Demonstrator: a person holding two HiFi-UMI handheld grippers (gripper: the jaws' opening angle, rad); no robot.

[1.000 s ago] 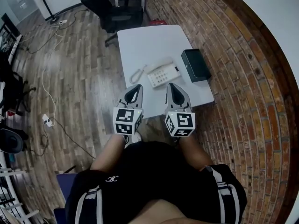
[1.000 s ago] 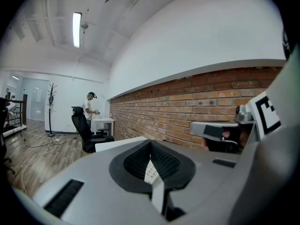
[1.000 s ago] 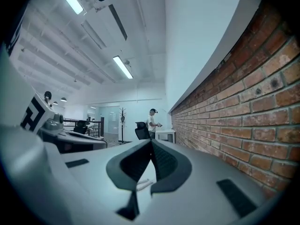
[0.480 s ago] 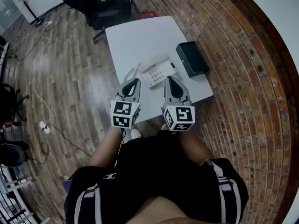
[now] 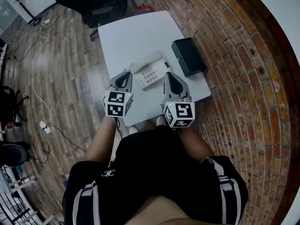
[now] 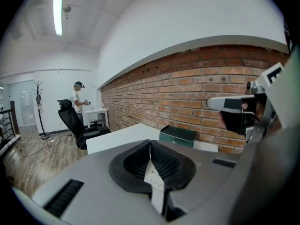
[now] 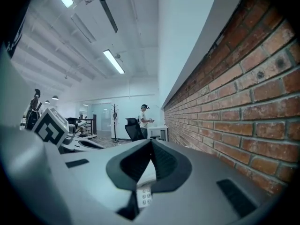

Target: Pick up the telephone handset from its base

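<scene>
A white telephone (image 5: 151, 73) lies near the front of the white table (image 5: 136, 34). Its handset (image 5: 145, 60) rests on the base, along the base's far left side. My left gripper (image 5: 125, 75) is shut and empty, its tip just left of the phone over the table's near part. My right gripper (image 5: 168, 75) is shut too, its tip close to the phone's right end. In the right gripper view a bit of the keypad (image 7: 144, 196) shows below the closed jaws. The left gripper view shows only the tabletop (image 6: 117, 137) past its jaws; the phone is hidden there.
A dark box (image 5: 188, 56) lies on the table right of the phone, near the brick wall (image 5: 234, 78). A black office chair (image 5: 101, 6) stands beyond the table's far end. Cables trail over the wood floor (image 5: 56, 64) at left. A person (image 6: 77, 100) stands far off.
Both grippers have moved forward and a little down, from short of the table's near edge to either side of the phone. The jaws stayed shut.
</scene>
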